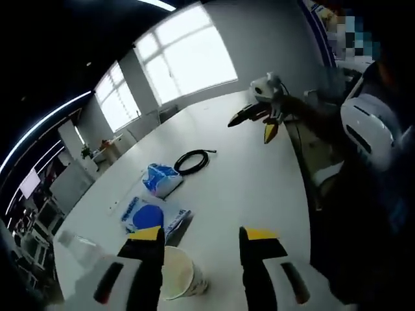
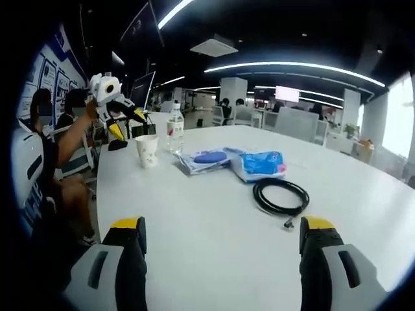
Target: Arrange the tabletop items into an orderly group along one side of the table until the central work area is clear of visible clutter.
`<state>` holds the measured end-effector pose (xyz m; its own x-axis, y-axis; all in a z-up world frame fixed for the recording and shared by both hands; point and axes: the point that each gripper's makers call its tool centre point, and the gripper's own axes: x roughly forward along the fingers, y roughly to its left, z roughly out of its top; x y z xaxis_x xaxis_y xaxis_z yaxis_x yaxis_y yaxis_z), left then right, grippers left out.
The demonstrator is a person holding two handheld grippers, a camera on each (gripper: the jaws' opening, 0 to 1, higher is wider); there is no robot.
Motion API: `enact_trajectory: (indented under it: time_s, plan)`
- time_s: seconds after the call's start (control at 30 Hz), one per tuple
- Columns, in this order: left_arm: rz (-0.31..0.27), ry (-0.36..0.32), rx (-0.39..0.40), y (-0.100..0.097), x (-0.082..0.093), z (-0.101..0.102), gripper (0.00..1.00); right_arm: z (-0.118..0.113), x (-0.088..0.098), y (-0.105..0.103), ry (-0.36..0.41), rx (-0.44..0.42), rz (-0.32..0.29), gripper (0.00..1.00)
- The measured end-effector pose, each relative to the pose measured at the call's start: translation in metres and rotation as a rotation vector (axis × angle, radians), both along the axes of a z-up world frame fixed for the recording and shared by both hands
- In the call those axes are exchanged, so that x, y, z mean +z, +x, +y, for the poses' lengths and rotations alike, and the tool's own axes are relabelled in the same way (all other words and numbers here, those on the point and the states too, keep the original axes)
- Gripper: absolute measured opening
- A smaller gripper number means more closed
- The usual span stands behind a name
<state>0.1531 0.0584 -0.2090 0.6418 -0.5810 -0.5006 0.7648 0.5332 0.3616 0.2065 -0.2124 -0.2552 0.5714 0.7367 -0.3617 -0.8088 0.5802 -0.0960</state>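
Observation:
On the white table (image 1: 259, 184) a black cable coil (image 1: 192, 161) lies farthest from me, then a blue pouch (image 1: 161, 179), a flat blue-and-white packet (image 1: 152, 217) and a paper cup (image 1: 178, 272). My left gripper (image 1: 204, 233) hovers open above the table, the cup just inside its left jaw, not gripped. My right gripper (image 1: 250, 128) is held up open at the table's far side. In the right gripper view my right gripper (image 2: 222, 223) is open over bare table, with the cable (image 2: 280, 195), pouch (image 2: 259, 163), packet (image 2: 204, 159) and cup (image 2: 147, 150) ahead. My left gripper (image 2: 128, 126) hangs above the cup.
A clear water bottle (image 2: 174, 128) stands just behind the cup; it appears faintly (image 1: 78, 246) near the table edge. A person in white sits at the table's side (image 1: 366, 123). Bare tabletop (image 2: 194, 220) spreads in front of the right gripper. Office chairs and desks stand beyond.

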Motion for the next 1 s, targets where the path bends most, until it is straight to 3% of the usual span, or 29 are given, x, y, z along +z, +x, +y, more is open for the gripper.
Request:
enact_trajectory:
  time_s: [0.17, 0.2, 0.27, 0.57, 1.0]
  plan:
    - [-0.014, 0.006, -0.005, -0.003, 0.001, -0.015, 0.64, 0.0, 0.003, 0.001, -0.008, 0.001, -0.009, 0.96]
    - [-0.026, -0.01, 0.003, -0.001, 0.004, -0.018, 0.67, 0.0, 0.003, 0.002, -0.009, 0.002, -0.009, 0.96]
    - [-0.032, -0.109, 0.057, 0.003, 0.016, -0.029, 0.75, -0.001, 0.005, 0.003, -0.007, 0.002, -0.011, 0.96]
    - [-0.037, -0.199, 0.105, 0.009, 0.033, -0.047, 0.95, -0.003, 0.012, 0.007, -0.014, 0.002, -0.025, 0.97]
    - [0.02, -0.292, 0.1, 0.027, 0.027, -0.074, 0.98, -0.015, 0.023, 0.027, -0.027, -0.048, -0.037, 1.0]
